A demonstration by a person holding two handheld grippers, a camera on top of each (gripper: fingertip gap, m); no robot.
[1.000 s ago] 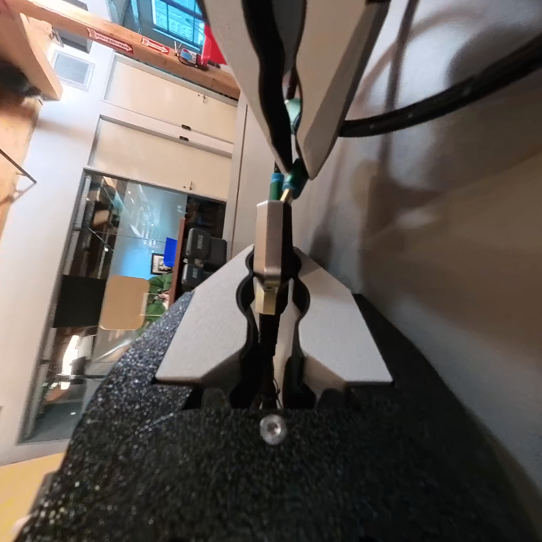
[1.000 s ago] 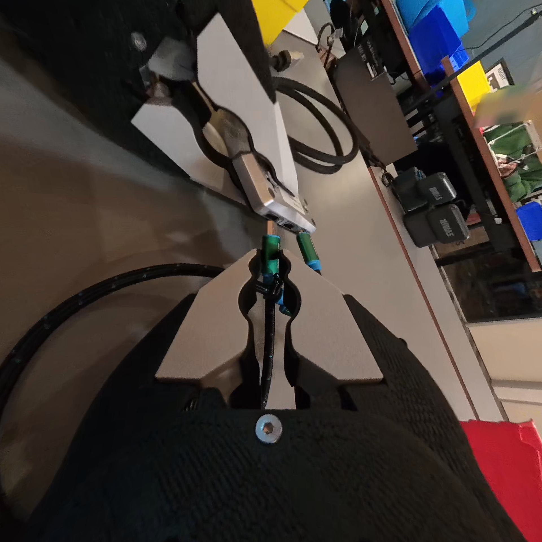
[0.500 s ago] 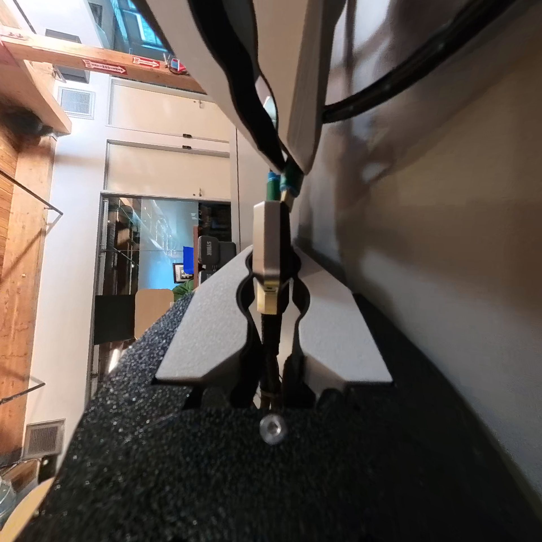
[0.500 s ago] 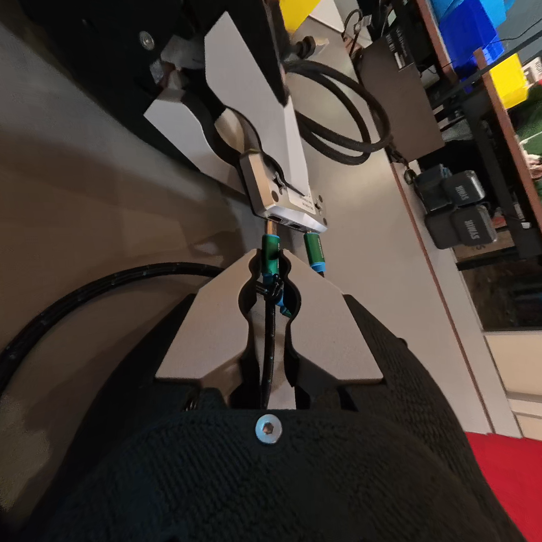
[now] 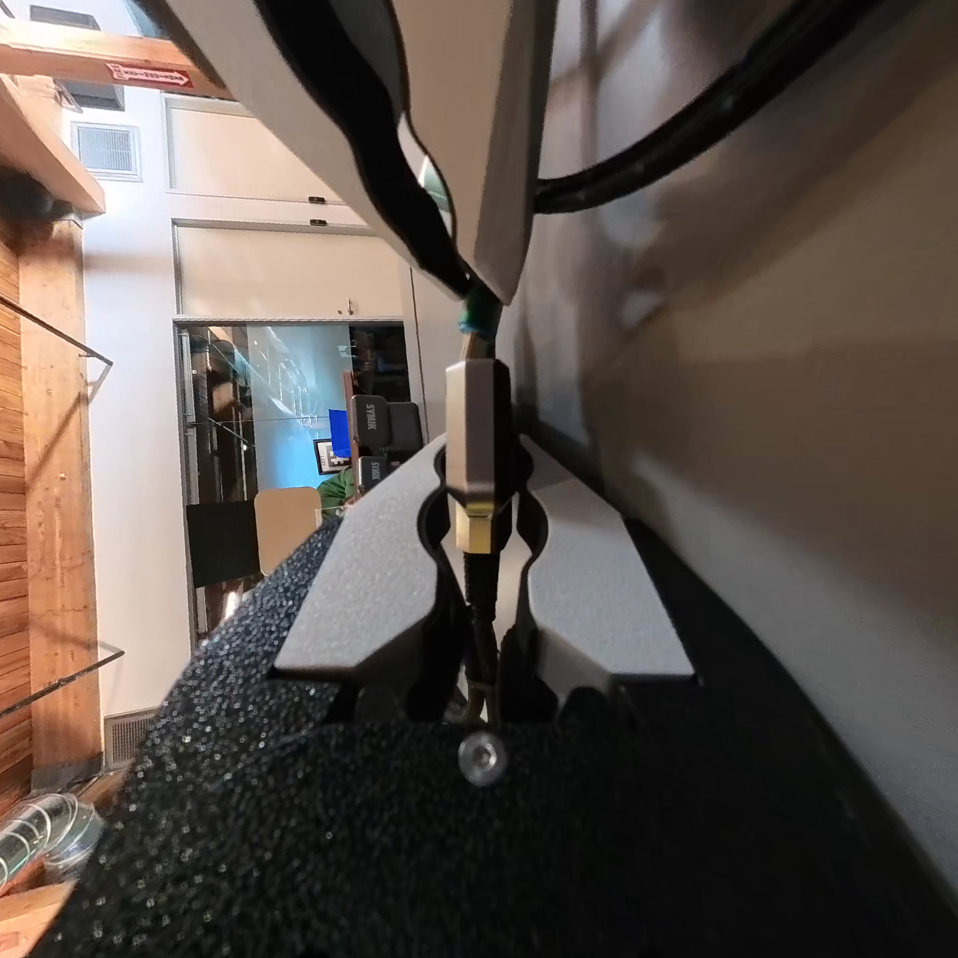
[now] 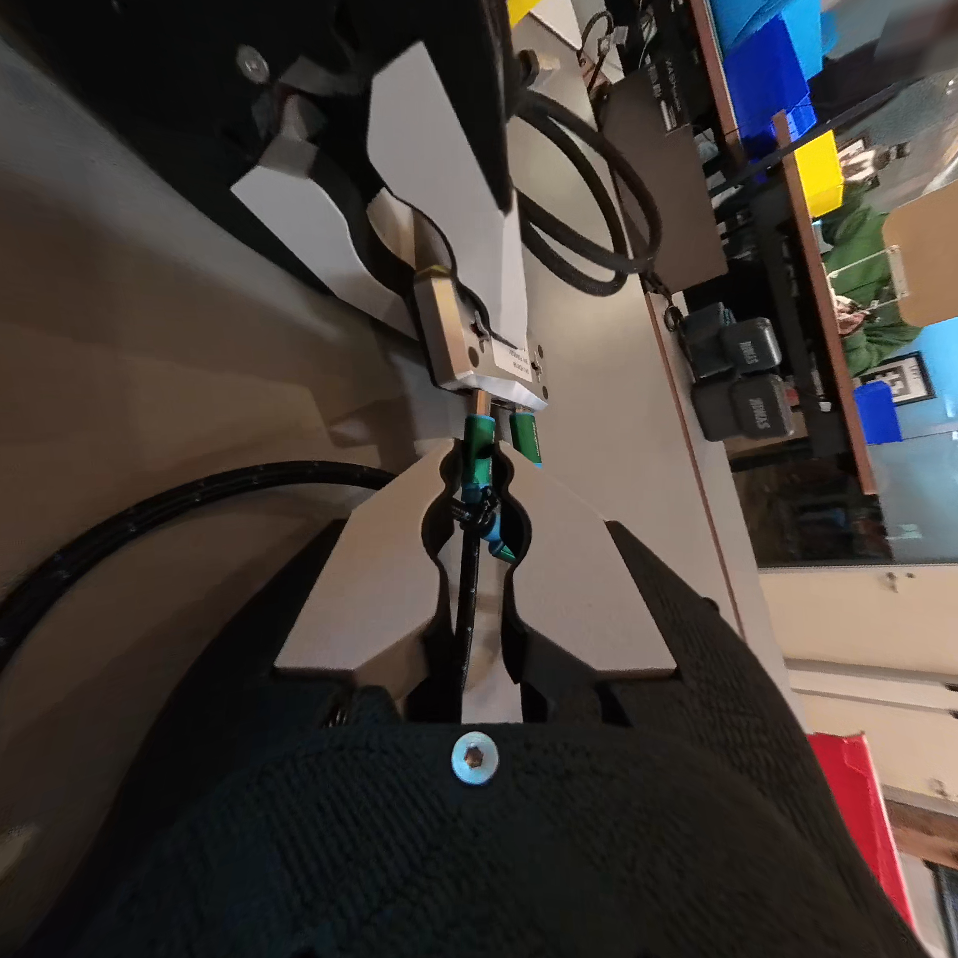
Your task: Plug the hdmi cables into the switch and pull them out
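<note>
two plugs [image 6: 479,446] side by side in switch [image 6: 466,337]

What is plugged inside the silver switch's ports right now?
Two green HDMI plugs meet the switch: metal tips enter its ports. How deep they sit is hidden inside the switch.

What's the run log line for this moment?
left claw: shut on switch | right claw: shut on green plug, metal tip at switch port | second green plug: beside it
</note>
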